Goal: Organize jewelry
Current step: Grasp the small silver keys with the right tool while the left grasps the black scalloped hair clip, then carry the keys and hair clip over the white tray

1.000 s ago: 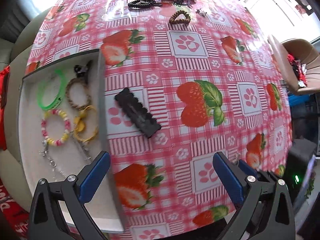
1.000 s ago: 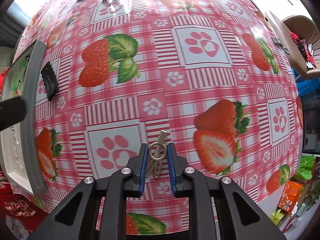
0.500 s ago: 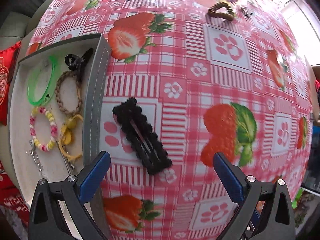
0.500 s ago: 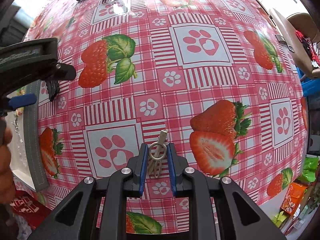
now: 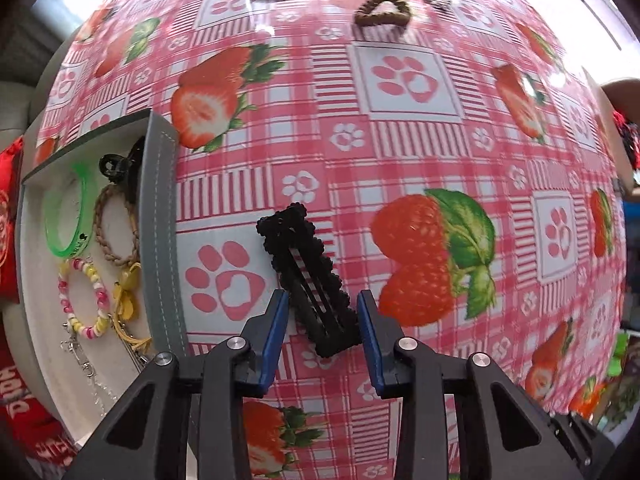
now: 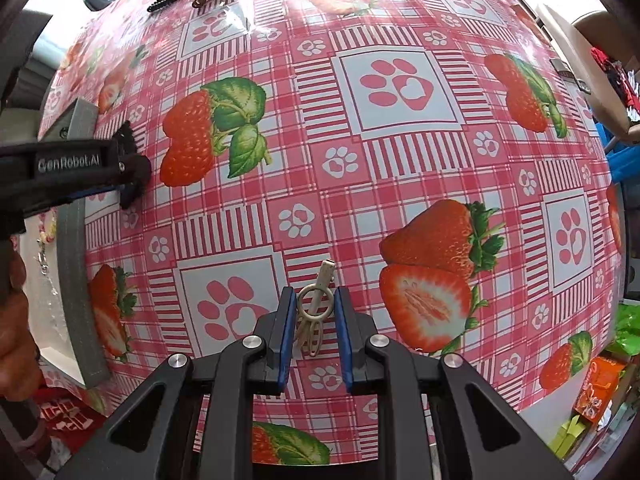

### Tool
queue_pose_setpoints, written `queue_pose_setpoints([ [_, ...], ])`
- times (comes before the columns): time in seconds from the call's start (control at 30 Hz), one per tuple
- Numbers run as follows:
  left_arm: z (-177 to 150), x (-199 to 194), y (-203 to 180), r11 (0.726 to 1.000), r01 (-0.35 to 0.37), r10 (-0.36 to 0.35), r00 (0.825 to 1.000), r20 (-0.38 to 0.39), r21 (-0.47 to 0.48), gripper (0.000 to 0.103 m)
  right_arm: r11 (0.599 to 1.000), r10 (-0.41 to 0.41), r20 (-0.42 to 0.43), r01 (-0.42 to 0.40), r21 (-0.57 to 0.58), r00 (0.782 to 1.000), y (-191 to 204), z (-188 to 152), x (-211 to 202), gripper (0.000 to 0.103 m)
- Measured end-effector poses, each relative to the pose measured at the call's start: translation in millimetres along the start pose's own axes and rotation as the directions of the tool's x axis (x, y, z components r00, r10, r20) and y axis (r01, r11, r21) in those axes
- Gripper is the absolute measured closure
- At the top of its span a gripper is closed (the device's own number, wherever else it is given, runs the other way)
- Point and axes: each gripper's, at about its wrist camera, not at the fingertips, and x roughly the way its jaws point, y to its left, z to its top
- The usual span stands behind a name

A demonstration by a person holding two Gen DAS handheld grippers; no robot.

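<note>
Domestic room, judging by round table under glossy pink checked strawberry-print oilcloth (image 6: 400, 168), beige upholstered chair (image 6: 592, 20) alongside (snack packets nearby).

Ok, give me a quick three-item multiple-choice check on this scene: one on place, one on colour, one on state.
1. The green bangle lies:
A) in the grey tray
B) on the tablecloth
C) in a claw

2. The snap hair clip beside the tray is:
A) yellow
B) black
C) white

3. The right claw is:
A) open and empty
B) shut on a chain
C) shut on the beige ring clip

Answers:
1 A, it sits inside the tray walls.
2 B, it is black all over.
3 C, both pads press the clip's ring.
</note>
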Motion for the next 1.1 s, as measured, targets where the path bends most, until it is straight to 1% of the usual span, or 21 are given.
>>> queue_pose_setpoints([
  [0.17,-12.4,-16.3,0.0,0.999,0.031,-0.032,0.999,0.021,0.037,0.061,0.999,0.033,0.006,-0.033,0.018,0.999,-6.4,6.9,-12.9,0.082],
  [0.27,-23.8,-33.5,8.9,0.997,0.052,-0.054,0.998,0.029,0.060,0.061,0.998,0.056,0.013,-0.057,0.038,0.998,-12.1,11.8,-22.5,0.082],
  [0.3,-32.0,-43.1,4.0,0.996,0.056,-0.058,0.998,0.033,0.066,0.061,0.997,0.063,0.018,-0.064,0.043,0.998,-14.5,13.8,-26.1,0.082],
  [0.53,-56.9,-69.7,21.3,0.994,0.070,-0.075,0.996,0.054,0.088,0.061,0.995,0.084,0.043,-0.086,0.043,0.996,-16.8,26.7,-50.6,0.082],
  [0.67,-60.9,-79.4,44.6,0.994,0.077,-0.083,0.994,0.070,0.077,0.061,0.995,0.093,0.053,-0.094,0.024,0.994,-8.3,26.5,-60.7,0.082],
  [0.73,-65.1,-80.3,48.5,0.995,0.080,-0.085,0.993,0.076,0.065,0.061,0.995,0.095,0.058,-0.096,0.009,0.994,-1.4,24.3,-66.4,0.082],
  [0.77,-68.1,-83.1,52.7,0.995,0.080,-0.084,0.993,0.080,0.060,0.061,0.995,0.096,0.060,-0.096,0.004,0.994,3.0,18.0,-66.6,0.082],
  [1.1,-90.4,-94.4,93.4,0.998,0.067,-0.067,0.992,0.104,-0.001,0.061,0.993,0.097,0.073,-0.092,-0.074,0.993,43.0,24.4,-78.8,0.082],
])
